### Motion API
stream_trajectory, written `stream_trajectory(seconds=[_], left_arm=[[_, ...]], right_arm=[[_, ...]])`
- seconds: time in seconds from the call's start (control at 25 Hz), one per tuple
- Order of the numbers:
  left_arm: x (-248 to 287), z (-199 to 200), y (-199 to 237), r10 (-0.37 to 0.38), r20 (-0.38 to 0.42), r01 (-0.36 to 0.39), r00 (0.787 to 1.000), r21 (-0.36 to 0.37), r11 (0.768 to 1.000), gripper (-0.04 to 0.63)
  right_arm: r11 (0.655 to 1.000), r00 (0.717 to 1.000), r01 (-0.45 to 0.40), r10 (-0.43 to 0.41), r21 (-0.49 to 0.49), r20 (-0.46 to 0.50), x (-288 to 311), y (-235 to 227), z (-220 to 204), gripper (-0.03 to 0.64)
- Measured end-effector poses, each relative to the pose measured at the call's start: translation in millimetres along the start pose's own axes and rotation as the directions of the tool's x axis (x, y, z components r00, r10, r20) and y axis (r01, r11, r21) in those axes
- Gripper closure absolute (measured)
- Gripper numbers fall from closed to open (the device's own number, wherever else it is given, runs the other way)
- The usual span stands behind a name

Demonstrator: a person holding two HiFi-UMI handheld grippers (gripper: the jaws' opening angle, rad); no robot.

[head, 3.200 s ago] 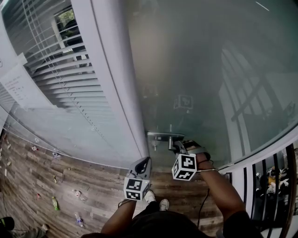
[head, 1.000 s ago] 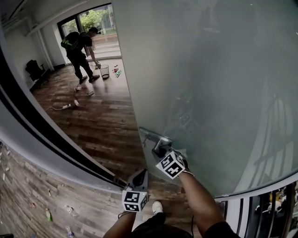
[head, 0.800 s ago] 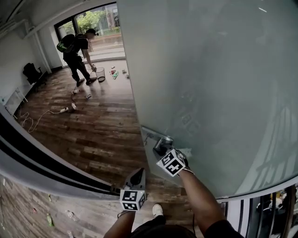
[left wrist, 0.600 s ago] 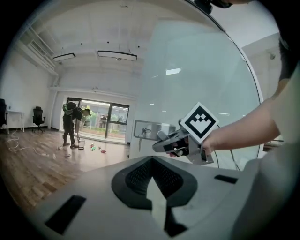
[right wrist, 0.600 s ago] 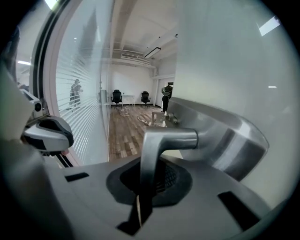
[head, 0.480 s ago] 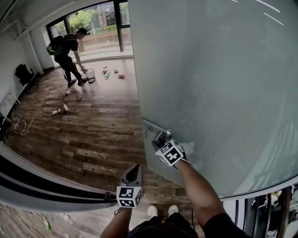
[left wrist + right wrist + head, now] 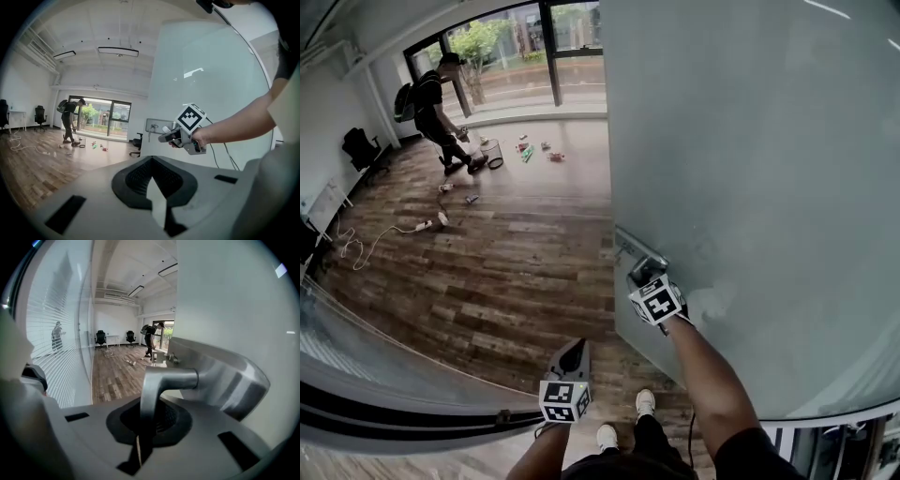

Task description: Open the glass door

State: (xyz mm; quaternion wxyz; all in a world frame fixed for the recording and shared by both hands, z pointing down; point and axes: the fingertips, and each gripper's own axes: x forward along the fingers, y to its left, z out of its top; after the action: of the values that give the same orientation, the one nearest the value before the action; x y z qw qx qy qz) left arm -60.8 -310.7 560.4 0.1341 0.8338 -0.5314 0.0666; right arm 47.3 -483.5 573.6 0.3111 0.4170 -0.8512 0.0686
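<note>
The frosted glass door (image 7: 750, 187) stands swung open, its edge facing the room beyond. My right gripper (image 7: 647, 279) is shut on the door's metal lever handle (image 7: 639, 267), which sticks out from a steel lock plate. In the right gripper view the handle (image 7: 161, 379) runs down between the closed jaws of this gripper (image 7: 140, 430). My left gripper (image 7: 574, 352) hangs below and left of the handle, shut, holding nothing and touching nothing. The left gripper view shows its own jaw tips (image 7: 154, 197) together and the right gripper (image 7: 164, 137) at the lock plate (image 7: 153, 125).
A wooden floor (image 7: 506, 272) lies past the doorway. A person with a backpack (image 7: 436, 98) bends by a wire bin (image 7: 492, 152) among scattered litter. A cable (image 7: 356, 239) and office chairs (image 7: 358, 145) stand at the left. A glass wall with blinds (image 7: 47, 338) flanks the opening.
The door has swung further open to the right, widening the doorway. My right gripper went right with the handle, and the left gripper followed along.
</note>
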Motion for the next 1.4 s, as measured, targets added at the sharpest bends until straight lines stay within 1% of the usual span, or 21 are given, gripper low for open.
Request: stream_trajectory(seconds=[0.24,0.44,0.6,0.84,0.96,1.08,1.12,1.24,1.32,1.4], left_arm=[[58.0,1.9,-17.9,0.017,-0.017,-0.017,1.0,0.006,1.0,0.597],[101.3,6.9,-21.3,0.029,-0.014,-0.029,0.999,0.015,0.999,0.597],[127.7,14.0,-36.3,0.039,-0.029,-0.039,0.999,0.021,0.999,0.597],[164.9,9.8,-48.1,0.05,-0.056,-0.049,0.997,0.025,0.999,0.597],[184.8,18.5,-58.9,0.026,-0.057,-0.025,0.998,0.026,0.999,0.597],[188.6,11.1,-32.4,0.012,-0.04,-0.01,0.999,0.049,0.999,0.597],[191.7,12.0,-32.3,0.011,-0.038,-0.009,0.999,0.051,0.999,0.597],[213.2,27.9,-63.1,0.019,-0.049,-0.016,0.999,0.053,0.998,0.597],[223.3,31.9,-66.4,0.023,-0.059,-0.02,0.998,0.056,0.998,0.597],[230.2,31.5,-62.5,0.02,-0.066,-0.016,0.998,0.058,0.998,0.597]], right_arm=[[0.996,0.998,0.064,-0.064,0.054,-0.008,22.7,-84.2,-10.0,0.603],[0.989,0.994,0.107,-0.106,0.105,-0.018,38.2,-151.6,-18.2,0.603],[0.979,0.989,0.148,-0.145,0.141,-0.028,32.4,-215.0,-26.2,0.603],[0.964,0.981,0.196,-0.19,0.178,-0.046,27.2,-303.7,-44.9,0.603],[0.949,0.973,0.229,-0.22,0.216,-0.068,20.1,-349.6,-53.7,0.603],[0.932,0.966,0.259,-0.247,0.253,-0.082,43.2,-359.8,-65.4,0.603],[0.926,0.962,0.272,-0.257,0.261,-0.089,41.6,-370.7,-71.0,0.603],[0.909,0.948,0.317,-0.297,0.271,-0.113,10.0,-431.8,-87.8,0.603],[0.899,0.942,0.334,-0.312,0.283,-0.121,1.4,-456.9,-92.7,0.603],[0.891,0.936,0.351,-0.327,0.289,-0.129,-1.0,-472.3,-96.2,0.603]])
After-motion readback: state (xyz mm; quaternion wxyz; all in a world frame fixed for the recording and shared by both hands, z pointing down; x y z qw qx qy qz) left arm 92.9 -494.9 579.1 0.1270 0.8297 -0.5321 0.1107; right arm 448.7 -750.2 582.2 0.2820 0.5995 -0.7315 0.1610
